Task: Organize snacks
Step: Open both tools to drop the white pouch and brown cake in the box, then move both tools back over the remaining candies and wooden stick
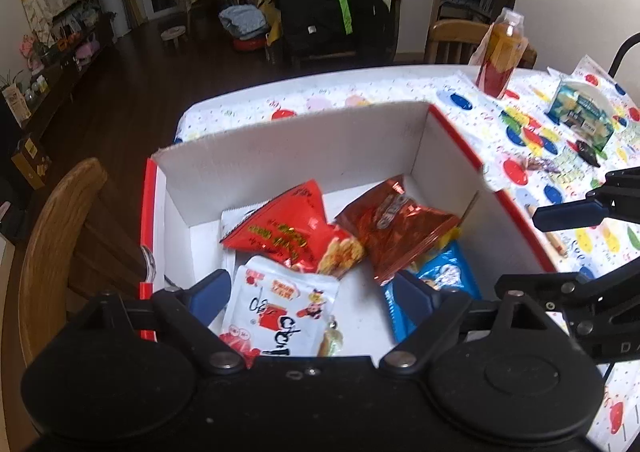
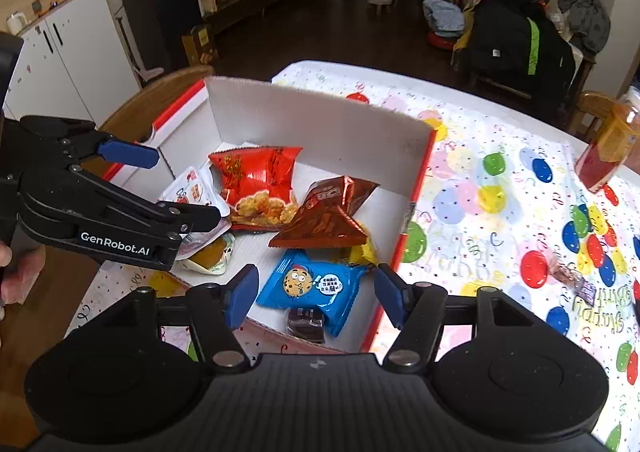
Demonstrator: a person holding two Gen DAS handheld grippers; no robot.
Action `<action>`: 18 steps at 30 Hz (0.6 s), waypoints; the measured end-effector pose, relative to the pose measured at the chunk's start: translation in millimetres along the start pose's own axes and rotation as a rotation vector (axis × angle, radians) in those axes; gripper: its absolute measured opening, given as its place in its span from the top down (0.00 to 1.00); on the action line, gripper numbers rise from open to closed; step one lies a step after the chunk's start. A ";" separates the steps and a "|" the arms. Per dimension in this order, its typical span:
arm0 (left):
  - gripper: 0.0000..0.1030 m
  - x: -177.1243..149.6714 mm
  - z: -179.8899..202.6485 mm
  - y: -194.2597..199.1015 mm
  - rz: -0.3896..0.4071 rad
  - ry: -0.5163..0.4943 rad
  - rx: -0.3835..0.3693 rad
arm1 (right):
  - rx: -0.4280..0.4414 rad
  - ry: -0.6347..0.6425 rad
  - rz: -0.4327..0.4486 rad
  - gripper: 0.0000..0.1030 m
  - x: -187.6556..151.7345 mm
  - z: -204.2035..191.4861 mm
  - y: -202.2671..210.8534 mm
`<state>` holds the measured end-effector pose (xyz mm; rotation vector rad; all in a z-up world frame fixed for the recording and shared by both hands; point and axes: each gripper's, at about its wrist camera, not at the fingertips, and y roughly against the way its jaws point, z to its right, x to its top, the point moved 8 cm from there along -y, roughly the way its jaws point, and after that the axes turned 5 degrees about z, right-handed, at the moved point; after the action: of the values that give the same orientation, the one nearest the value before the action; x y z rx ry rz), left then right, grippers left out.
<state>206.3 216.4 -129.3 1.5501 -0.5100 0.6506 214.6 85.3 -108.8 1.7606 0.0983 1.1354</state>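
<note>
Right wrist view: your right gripper (image 2: 312, 296) is spread wide and empty over the blue cookie packet (image 2: 310, 286) in the box (image 2: 320, 124); remaining snacks (image 2: 572, 280) lie right.

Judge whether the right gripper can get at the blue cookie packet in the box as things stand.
Probably yes: the right gripper is open just above the blue cookie packet, which lies uncovered in the box.
</note>
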 end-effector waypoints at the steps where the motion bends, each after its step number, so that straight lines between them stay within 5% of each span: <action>1: 0.14 1.4 1.9 2.4 0.008 0.002 -0.004 | 0.000 -0.005 0.008 0.37 0.3 1.9 4.2; 18: 0.01 23.7 79.8 39.6 0.135 -0.027 -0.091 | 0.011 -0.120 0.161 0.20 -7.9 53.5 76.1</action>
<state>205.5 135.1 -85.9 1.4496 -0.6608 0.7007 217.8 6.3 -59.0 1.8685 -0.1113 1.1420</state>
